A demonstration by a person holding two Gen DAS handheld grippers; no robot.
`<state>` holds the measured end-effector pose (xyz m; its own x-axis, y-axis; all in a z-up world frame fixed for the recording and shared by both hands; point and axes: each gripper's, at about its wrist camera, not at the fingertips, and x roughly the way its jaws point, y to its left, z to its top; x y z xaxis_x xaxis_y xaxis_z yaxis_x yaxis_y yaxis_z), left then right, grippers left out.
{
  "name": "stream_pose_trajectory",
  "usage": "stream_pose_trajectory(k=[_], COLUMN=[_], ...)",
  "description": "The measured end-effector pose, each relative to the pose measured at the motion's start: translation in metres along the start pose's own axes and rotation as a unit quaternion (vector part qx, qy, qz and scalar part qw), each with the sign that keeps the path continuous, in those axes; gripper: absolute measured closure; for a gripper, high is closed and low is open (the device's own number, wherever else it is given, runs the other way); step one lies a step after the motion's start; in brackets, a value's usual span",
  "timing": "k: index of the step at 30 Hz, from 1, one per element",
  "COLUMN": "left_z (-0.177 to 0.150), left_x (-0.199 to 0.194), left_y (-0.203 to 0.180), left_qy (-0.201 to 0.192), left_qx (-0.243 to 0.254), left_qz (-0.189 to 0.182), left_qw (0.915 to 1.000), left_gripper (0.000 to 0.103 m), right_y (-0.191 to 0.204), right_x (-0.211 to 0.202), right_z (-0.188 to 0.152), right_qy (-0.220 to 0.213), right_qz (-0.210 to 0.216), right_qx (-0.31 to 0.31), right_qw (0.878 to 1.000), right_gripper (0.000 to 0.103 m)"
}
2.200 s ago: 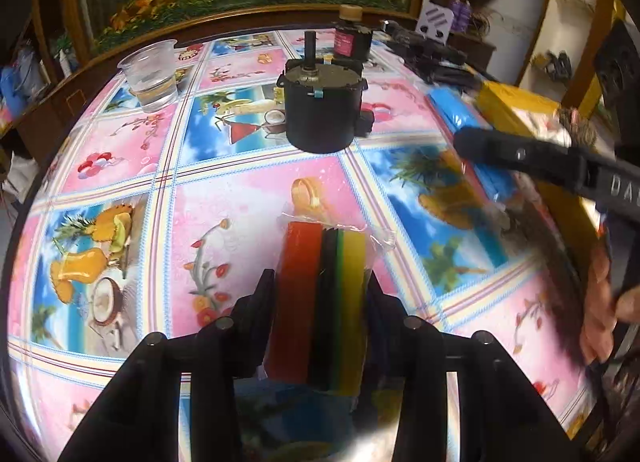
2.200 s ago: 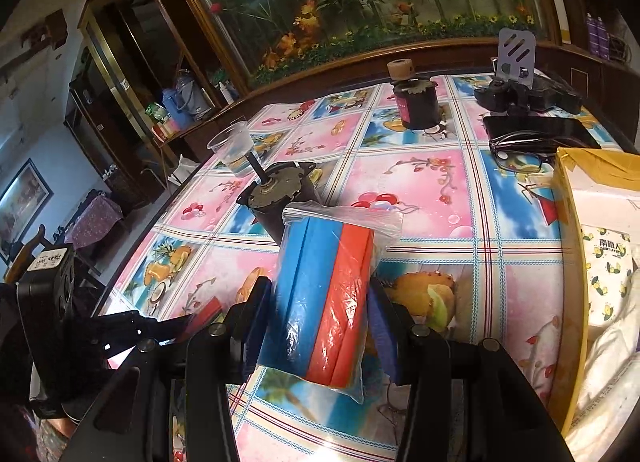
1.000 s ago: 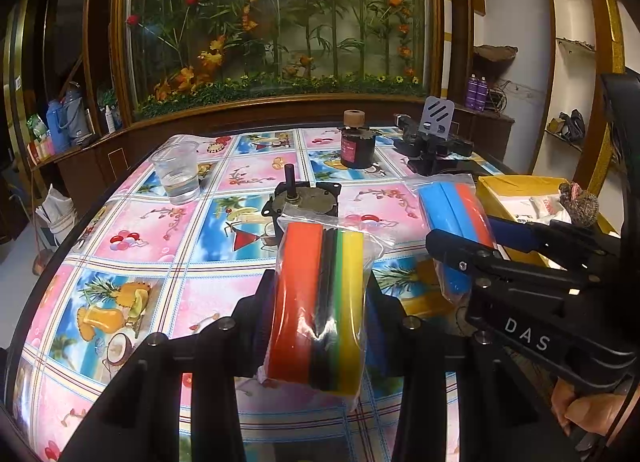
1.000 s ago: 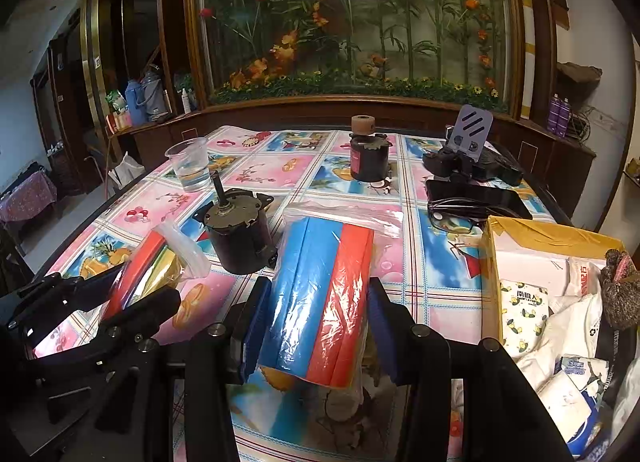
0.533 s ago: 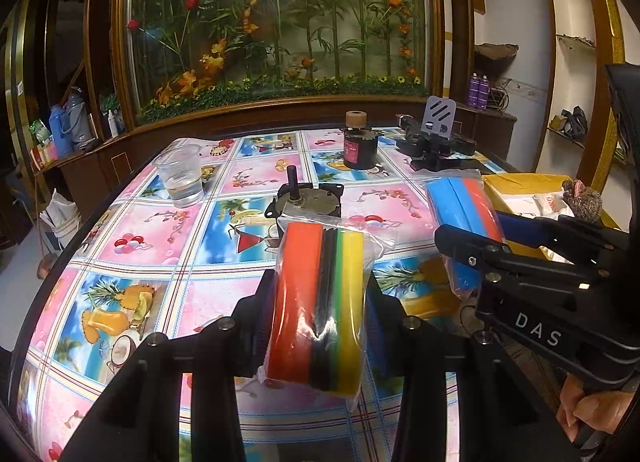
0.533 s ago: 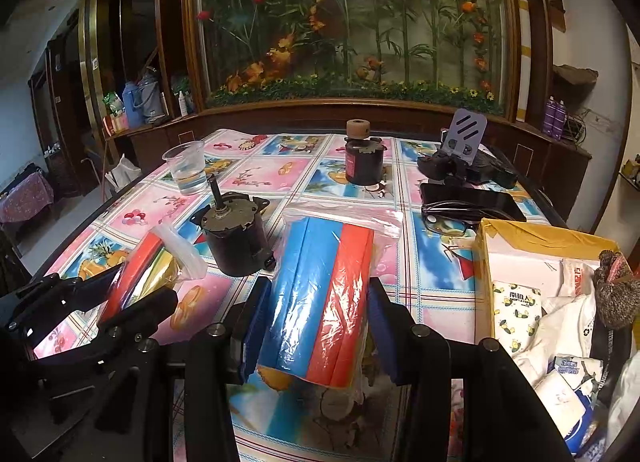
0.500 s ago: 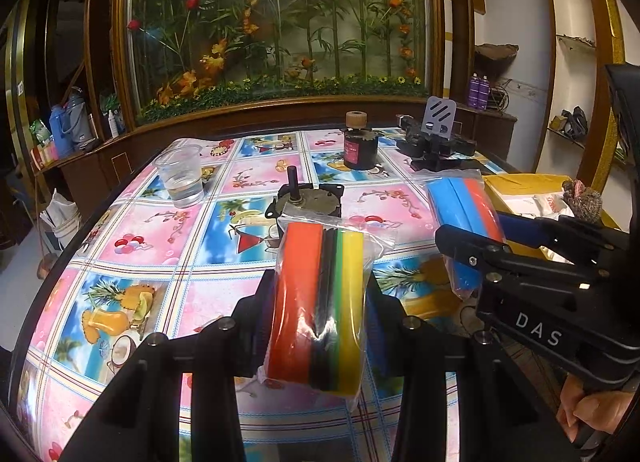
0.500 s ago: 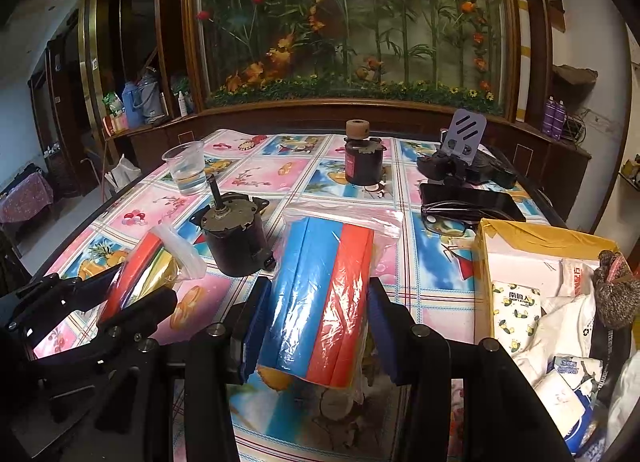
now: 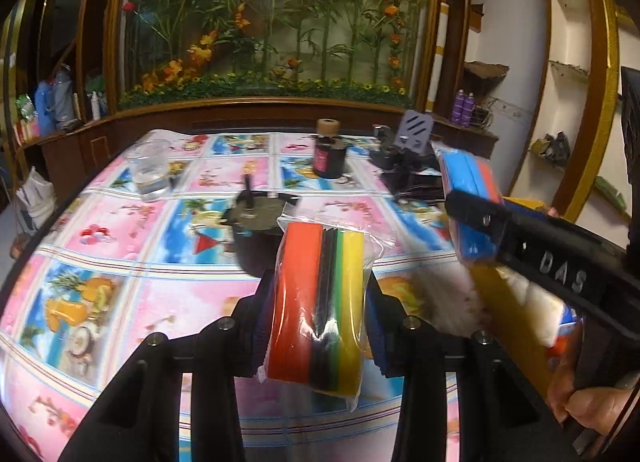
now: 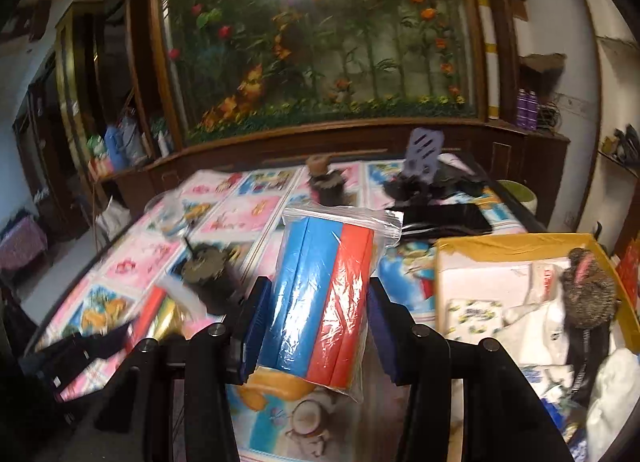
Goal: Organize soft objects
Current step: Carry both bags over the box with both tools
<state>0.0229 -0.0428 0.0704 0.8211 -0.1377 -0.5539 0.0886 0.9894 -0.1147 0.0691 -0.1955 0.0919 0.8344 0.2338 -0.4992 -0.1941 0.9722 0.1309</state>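
Note:
My left gripper (image 9: 316, 318) is shut on a clear bag of foam sheets, red, black, green and yellow (image 9: 316, 302), held upright above the table. My right gripper (image 10: 316, 326) is shut on a clear bag of blue and red foam sheets (image 10: 320, 298), also lifted. In the left wrist view the right gripper (image 9: 472, 214) and its blue and red bag (image 9: 468, 178) are to the right, above the box. A yellow cardboard box (image 10: 512, 246) holding white soft packs and a brown knitted item (image 10: 588, 294) lies at the right.
On the patterned tablecloth (image 9: 120, 230) stand a black motor (image 9: 256, 238), a clear plastic cup (image 9: 150, 172), a dark jar with a cork (image 9: 329, 150) and black gear with a phone stand (image 9: 416, 134). A wooden planter wall closes off the far side.
Both grippers have risen and shifted right with their bags. The right gripper now sits nearer the yellow box, and its view is blurred by motion.

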Motion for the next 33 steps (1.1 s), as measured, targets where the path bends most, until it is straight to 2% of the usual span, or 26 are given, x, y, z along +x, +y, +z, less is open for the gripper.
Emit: stream_pose_trajectory(k=[4, 9, 19, 25, 33], left_z=[0.003, 0.013, 0.017, 0.009, 0.003], left_x=[0.004, 0.018, 0.043, 0.049, 0.059], left_y=[-0.033, -0.072, -0.164, -0.197, -0.193], left_qy=[0.000, 0.023, 0.067, 0.086, 0.107], left_qx=[0.008, -0.018, 0.006, 0.038, 0.032], left_qz=[-0.034, -0.106, -0.197, -0.211, -0.204], left_qw=[0.9994, 0.9939, 0.9782, 0.9729, 0.9726], left_gripper=[0.064, 0.064, 0.064, 0.064, 0.064], right_y=[-0.032, -0.078, -0.167, -0.194, -0.198], right_x=[-0.016, -0.034, -0.051, -0.048, -0.033], right_z=[0.010, 0.021, 0.019, 0.015, 0.008], right_qy=[-0.023, -0.038, -0.018, 0.016, 0.052], right_qz=[-0.019, -0.044, -0.083, -0.102, -0.116], right_qx=[0.040, 0.084, 0.160, 0.163, 0.153], right_qw=[0.999, 0.995, 0.983, 0.981, 0.980], right_gripper=[0.052, 0.052, 0.052, 0.051, 0.051])
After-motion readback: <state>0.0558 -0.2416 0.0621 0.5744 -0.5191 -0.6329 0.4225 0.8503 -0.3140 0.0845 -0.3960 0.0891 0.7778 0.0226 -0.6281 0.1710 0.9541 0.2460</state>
